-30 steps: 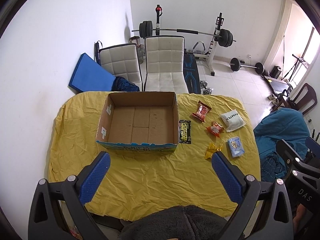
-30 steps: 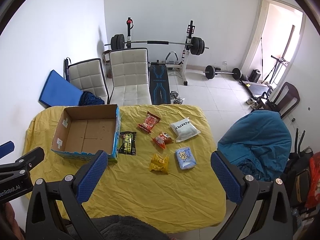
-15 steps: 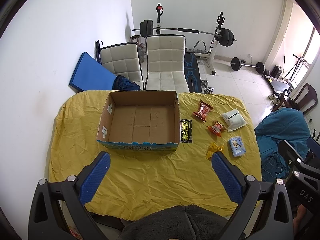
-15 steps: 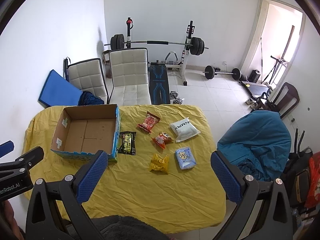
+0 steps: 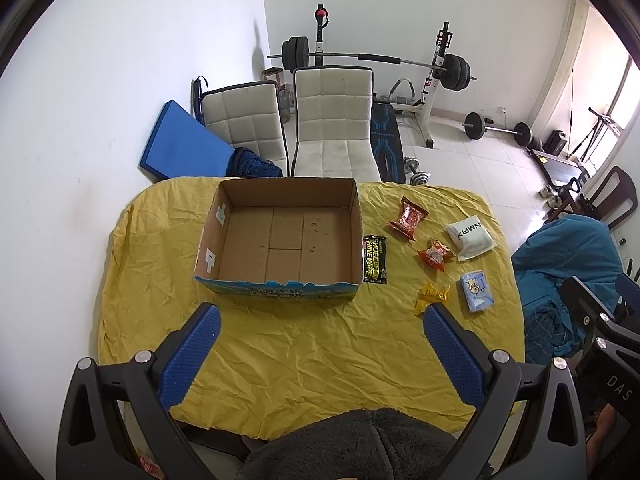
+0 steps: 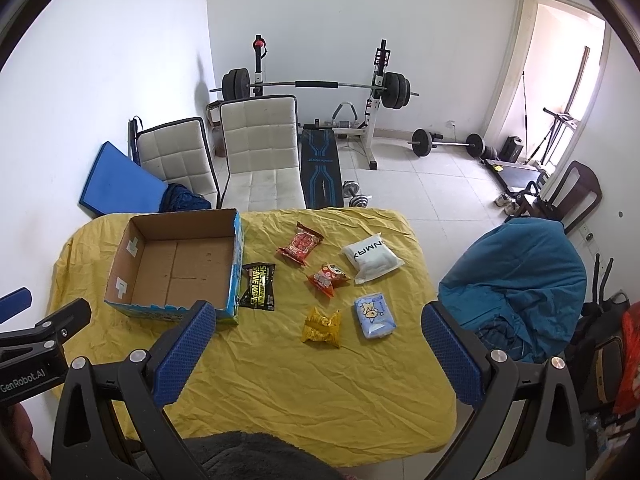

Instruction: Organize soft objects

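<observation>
Both tongs [image 5: 320,344] [image 6: 316,344] have black frames, silver screws and blue dimpled pads [image 5: 191,354].

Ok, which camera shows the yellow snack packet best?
The right wrist view: the yellow snack packet lies whole and unobstructed near centre. In the left wrist view it sits smaller, with the gripper's fingertip overlapping its near edge.

A wrinkled yellow cloth [image 6: 280,380] covers the surface. Beyond its far edge stand two white quilted chairs [image 6: 260,152] side by side — the left one with a dark blue bundle [image 6: 184,200] on its seat. Left of those chairs a flat blue mat [image 6: 116,184] leans against the white wall. Behind the chairs a barbell rack with black plates [image 6: 316,86] stands by the far wall — a black-and-blue bench [image 6: 322,168] before it. Right of the cloth sits a teal-draped seat [image 6: 516,276].
</observation>
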Tool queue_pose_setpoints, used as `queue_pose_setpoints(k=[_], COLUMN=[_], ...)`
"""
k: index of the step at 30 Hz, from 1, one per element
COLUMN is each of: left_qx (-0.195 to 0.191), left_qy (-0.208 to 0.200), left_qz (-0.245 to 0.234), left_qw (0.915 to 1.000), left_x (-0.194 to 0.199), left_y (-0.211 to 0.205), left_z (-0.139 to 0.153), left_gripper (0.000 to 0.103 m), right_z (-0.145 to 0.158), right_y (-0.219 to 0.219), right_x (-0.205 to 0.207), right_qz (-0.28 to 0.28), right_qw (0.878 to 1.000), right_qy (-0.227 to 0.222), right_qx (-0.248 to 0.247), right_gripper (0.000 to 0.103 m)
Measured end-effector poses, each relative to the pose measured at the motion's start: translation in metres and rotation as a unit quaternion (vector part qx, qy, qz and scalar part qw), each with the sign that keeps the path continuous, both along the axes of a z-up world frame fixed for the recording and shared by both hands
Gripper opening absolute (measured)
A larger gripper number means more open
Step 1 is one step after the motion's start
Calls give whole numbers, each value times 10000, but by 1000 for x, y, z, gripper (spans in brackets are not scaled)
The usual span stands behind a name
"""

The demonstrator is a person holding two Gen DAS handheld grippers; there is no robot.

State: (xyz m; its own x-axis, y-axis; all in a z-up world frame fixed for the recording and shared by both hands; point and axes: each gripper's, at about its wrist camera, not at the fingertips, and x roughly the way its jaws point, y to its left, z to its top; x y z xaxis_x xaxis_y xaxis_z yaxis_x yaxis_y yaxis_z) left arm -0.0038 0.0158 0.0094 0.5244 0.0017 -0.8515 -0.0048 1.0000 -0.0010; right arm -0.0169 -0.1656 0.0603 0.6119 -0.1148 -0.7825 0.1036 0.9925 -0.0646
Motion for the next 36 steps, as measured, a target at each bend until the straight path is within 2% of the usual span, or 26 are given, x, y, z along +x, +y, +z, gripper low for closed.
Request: queue_pose_setpoints(k=[17, 22, 27, 30, 34, 36], left_qx=[69, 78, 64, 2, -13, -47], left_qy=[-10, 5, 162, 272, 666, 854], left_qz=[48, 58, -87, -230, -501, -624], left_qw=[10000, 10000, 9998, 9994, 9965, 9944], left_x=[4, 4, 20, 39, 78, 94], left_y=[4, 5, -2, -14, -42, -59], left_z=[1, 1, -9, -23, -57, -79], left_gripper=[103, 103, 103, 103, 103, 103], right_z=[5, -2, -26, -46, -92, -134], right_y=[-2, -7, -41, -73, -118, -142], right_x=[5, 13, 36, 54, 84, 105], right_qz=[43, 43, -262, -522, -720, -703], right_qw=[10000, 9998, 9982, 9961, 9908, 9864], right_qy=[-31, 104, 457, 697, 1130, 1475], right_qx=[56, 186, 288, 106, -173, -169], right_gripper=[103, 103, 103, 103, 103, 103])
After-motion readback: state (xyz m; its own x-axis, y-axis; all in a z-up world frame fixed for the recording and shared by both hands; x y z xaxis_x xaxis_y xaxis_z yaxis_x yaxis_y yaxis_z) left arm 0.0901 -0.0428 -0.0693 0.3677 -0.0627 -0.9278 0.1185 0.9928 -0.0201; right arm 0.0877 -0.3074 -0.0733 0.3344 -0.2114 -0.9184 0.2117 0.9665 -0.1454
